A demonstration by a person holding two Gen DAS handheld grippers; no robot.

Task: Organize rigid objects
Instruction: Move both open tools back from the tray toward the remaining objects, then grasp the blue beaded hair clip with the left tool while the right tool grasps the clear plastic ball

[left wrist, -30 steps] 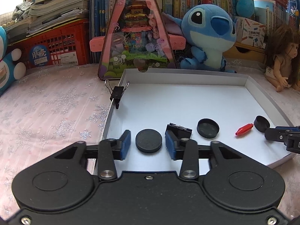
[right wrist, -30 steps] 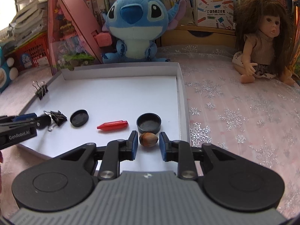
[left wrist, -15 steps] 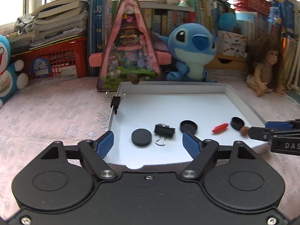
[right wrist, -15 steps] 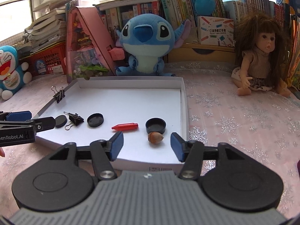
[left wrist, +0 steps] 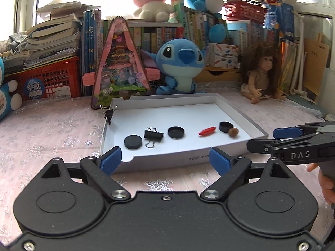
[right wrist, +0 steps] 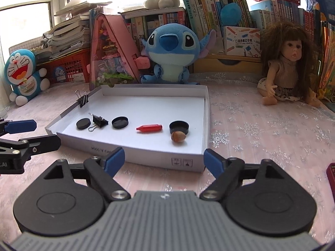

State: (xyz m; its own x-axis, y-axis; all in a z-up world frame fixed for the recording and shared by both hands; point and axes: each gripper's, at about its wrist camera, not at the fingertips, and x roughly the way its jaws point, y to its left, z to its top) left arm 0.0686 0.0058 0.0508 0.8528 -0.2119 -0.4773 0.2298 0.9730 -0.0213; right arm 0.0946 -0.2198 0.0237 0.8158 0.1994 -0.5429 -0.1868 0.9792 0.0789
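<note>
The left gripper [left wrist: 165, 161], with blue-padded black fingers, fills the lower part of the left wrist view; its jaws stand wide apart and hold nothing, just short of the near wall of the shallow white cardboard tray [left wrist: 240, 113] at mid-frame. The right gripper [right wrist: 164, 160], grey-bodied with the same blue pads, sits at the bottom of the right wrist view, jaws likewise spread wide and empty, in front of the tray's near wall.

Inside the tray a row of small objects runs left to right across the centre of the left wrist view: a flat black round disc [left wrist: 133, 142], a black metal binder clip [left wrist: 153, 135] just beside it, a shallow black round cap [left wrist: 176, 132], a small red plastic bullet-shaped piece [left wrist: 207, 131], a second black round cap [left wrist: 225, 126], and a brown hazelnut [left wrist: 233, 132] touching that cap. Another black binder clip [left wrist: 109, 114] is clamped on the tray's left wall, at left of centre.

Behind the tray, in the upper centre, sit a blue plush toy [left wrist: 180, 64] and a pink triangular toy house [left wrist: 120, 69]; a long-haired doll [left wrist: 261, 77] sits at the right on the pink snowflake-patterned tablecloth [left wrist: 52, 129].
</note>
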